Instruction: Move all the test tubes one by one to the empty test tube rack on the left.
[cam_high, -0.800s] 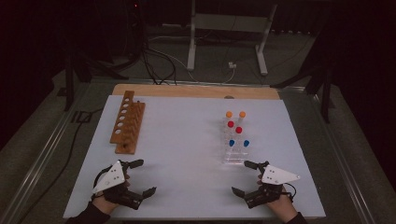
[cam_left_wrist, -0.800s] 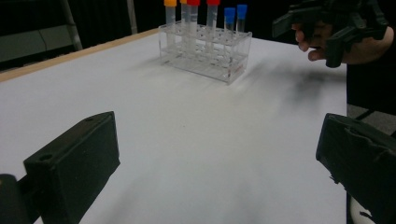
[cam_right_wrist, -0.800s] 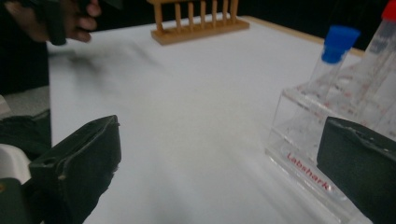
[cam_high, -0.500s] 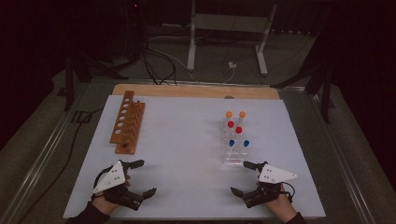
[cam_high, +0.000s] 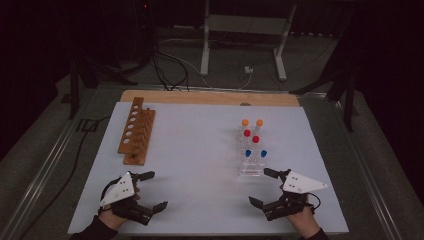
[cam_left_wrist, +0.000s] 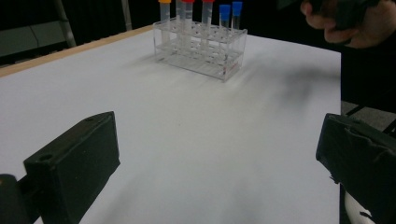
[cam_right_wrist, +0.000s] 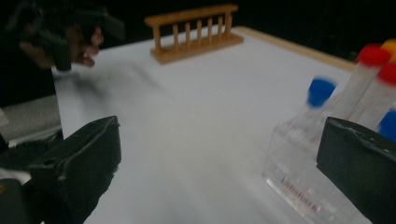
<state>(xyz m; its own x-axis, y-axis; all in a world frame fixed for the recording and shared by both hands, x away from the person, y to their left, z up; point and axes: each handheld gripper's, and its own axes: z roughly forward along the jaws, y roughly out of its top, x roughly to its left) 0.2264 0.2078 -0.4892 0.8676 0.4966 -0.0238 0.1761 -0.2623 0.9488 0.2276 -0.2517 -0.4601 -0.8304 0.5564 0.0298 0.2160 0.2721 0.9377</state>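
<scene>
Our left gripper (cam_high: 149, 191) hovers over the near left corner of the white table sheet (cam_high: 200, 150), jaws spread wide with nothing between them. Our right gripper (cam_high: 263, 187) sits at the near right, jaws likewise wide apart and empty, its upper jaw just beside the near end of the clear plastic tube rack (cam_high: 251, 162). That rack holds capped tubes in pairs: blue-capped tubes (cam_high: 255, 154) nearest us, red-capped tubes (cam_high: 251, 136) in the middle, orange-capped tubes (cam_high: 252, 122) farthest. The brown wooden rack with round holes (cam_high: 136, 131) lies well apart on the left side.
</scene>
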